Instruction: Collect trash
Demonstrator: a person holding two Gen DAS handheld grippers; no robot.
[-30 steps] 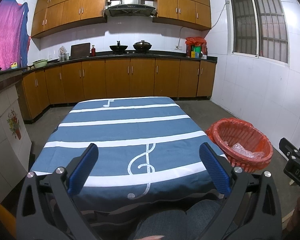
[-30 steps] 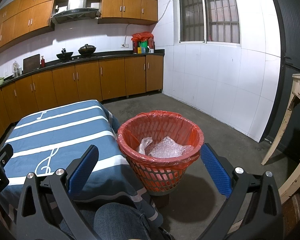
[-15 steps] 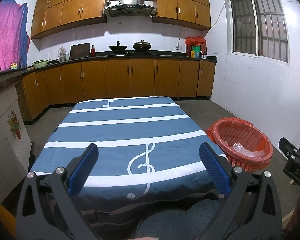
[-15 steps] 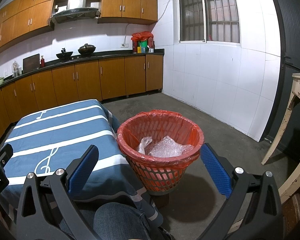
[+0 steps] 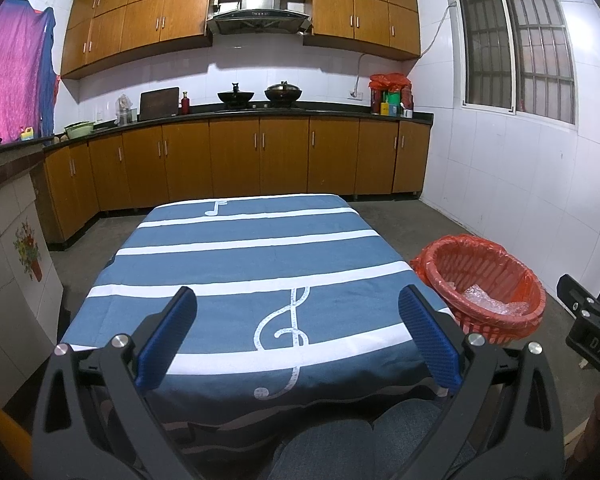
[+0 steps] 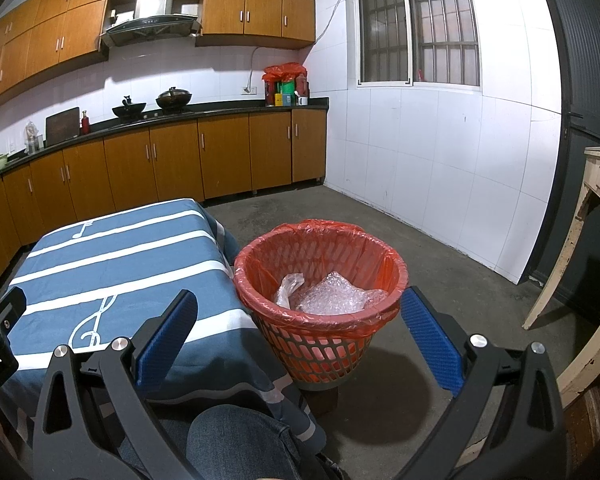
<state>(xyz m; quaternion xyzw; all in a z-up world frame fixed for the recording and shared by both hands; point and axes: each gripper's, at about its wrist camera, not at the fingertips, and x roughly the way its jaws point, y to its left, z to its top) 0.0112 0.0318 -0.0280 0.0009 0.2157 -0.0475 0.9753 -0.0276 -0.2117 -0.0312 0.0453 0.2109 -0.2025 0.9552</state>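
Red-lined basket (image 6: 320, 304) holds crumpled clear plastic (image 6: 332, 298), between the right gripper's (image 6: 300, 332) spread, empty jaws; left gripper (image 5: 298, 332) likewise agape.

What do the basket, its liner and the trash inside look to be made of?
Basket: rigid red plastic, judging by its moulded lattice wall. Liner: thin glossy red plastic film, wrinkled over the rim. Trash: clear bubble wrap by its dimpled look, plus what looks like a crumpled clear bag.

Bare tabletop (image 5: 240, 264); basket (image 6: 320, 344) alongside.
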